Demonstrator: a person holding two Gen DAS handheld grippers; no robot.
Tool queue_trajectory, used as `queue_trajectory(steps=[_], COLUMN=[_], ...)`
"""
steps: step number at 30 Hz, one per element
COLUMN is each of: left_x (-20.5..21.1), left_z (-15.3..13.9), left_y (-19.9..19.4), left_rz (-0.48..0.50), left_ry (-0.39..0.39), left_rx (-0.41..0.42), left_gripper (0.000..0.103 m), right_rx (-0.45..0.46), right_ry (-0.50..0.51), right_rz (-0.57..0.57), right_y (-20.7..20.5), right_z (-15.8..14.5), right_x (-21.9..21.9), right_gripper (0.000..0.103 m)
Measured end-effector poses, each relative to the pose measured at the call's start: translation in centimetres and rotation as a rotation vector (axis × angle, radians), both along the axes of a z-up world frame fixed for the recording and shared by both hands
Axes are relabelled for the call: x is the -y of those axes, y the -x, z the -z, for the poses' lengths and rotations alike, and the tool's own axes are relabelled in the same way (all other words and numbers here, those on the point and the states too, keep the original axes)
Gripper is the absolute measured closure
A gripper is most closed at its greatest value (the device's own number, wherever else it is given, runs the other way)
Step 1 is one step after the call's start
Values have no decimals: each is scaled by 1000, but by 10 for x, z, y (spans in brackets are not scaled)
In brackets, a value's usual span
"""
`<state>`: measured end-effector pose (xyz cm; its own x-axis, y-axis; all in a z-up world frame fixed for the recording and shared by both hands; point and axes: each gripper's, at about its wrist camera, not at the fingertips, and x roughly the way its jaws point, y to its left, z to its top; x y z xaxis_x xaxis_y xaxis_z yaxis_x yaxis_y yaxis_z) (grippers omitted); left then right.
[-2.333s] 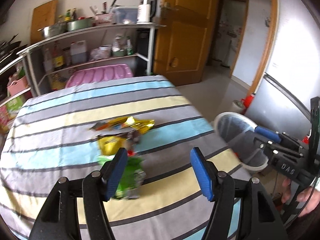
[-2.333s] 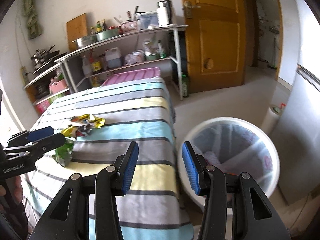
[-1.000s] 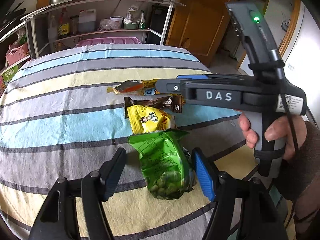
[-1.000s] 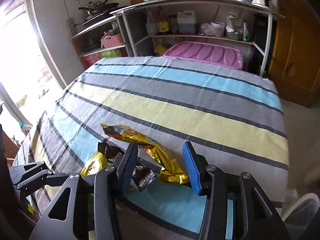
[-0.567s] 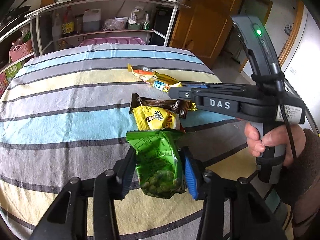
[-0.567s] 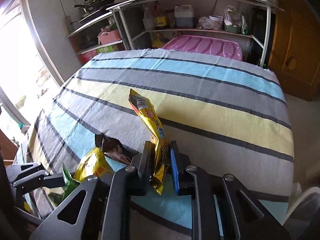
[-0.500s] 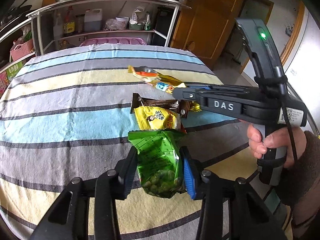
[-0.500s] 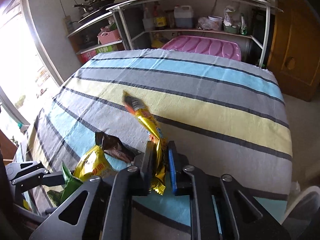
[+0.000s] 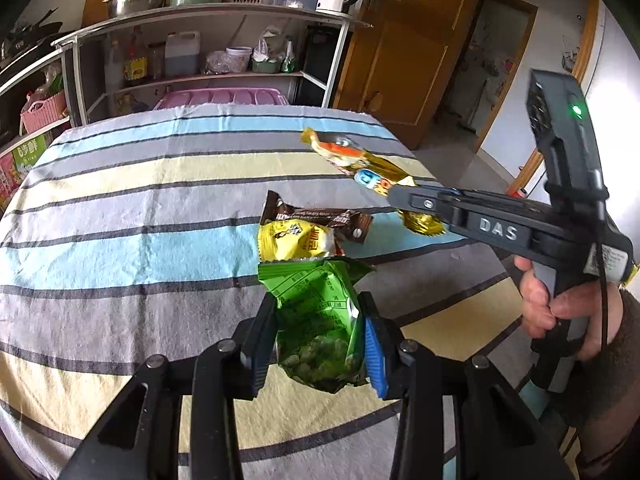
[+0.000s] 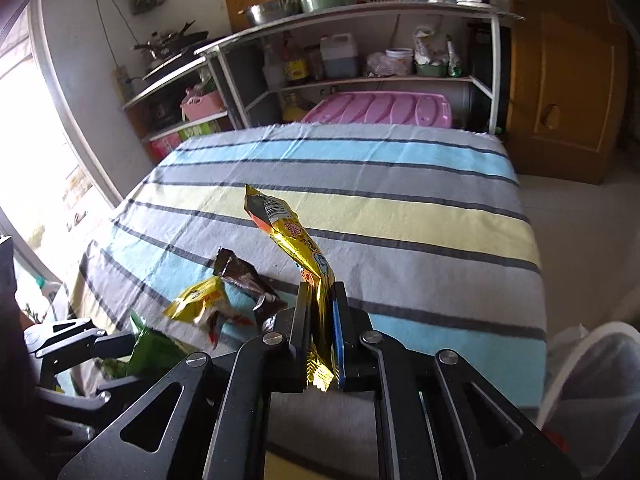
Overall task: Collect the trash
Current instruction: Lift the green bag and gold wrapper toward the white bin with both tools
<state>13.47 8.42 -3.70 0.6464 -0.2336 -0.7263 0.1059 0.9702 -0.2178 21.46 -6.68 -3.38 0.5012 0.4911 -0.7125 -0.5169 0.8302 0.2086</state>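
Observation:
My left gripper (image 9: pixel 318 324) is shut on a green snack bag (image 9: pixel 320 312), its near end raised off the striped tablecloth (image 9: pixel 120 216). My right gripper (image 10: pixel 320 312) is shut on a long gold wrapper (image 10: pixel 296 240) and holds it above the table; this wrapper also shows in the left wrist view (image 9: pixel 360 164), and the green bag in the right wrist view (image 10: pixel 150 348). A yellow wrapper (image 9: pixel 294 242) and a brown wrapper (image 9: pixel 320 218) lie on the cloth between the two grippers; the right wrist view shows them too, yellow (image 10: pixel 200 300) and brown (image 10: pixel 244 276).
A white bin with a clear liner (image 10: pixel 592 368) stands on the floor beyond the table's right edge. A metal shelf rack (image 9: pixel 200 48) with bottles and pots and a pink plastic lid (image 10: pixel 380 110) stand behind the table. A wooden door (image 9: pixel 404 52) is at the back right.
Both grippers came from open to shut: the left closed on the green bag, the right on the gold wrapper. The right has lifted its wrapper off the cloth and drawn it to the right.

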Motion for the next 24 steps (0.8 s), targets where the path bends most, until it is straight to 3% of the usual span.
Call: queue_trajectory(steps=[9, 24], left_x=[21, 87], left_z=[-16, -39], left_y=[7, 1], left_rz=[55, 176], left_ry=[-12, -65], left_rx=[41, 97], left_gripper=[62, 62], right_rx=[24, 81], right_ry=[-49, -50], right_rz=[100, 285], right_y=[37, 85], right_z=[-15, -29], right_x=[41, 114], right_gripper=[94, 94])
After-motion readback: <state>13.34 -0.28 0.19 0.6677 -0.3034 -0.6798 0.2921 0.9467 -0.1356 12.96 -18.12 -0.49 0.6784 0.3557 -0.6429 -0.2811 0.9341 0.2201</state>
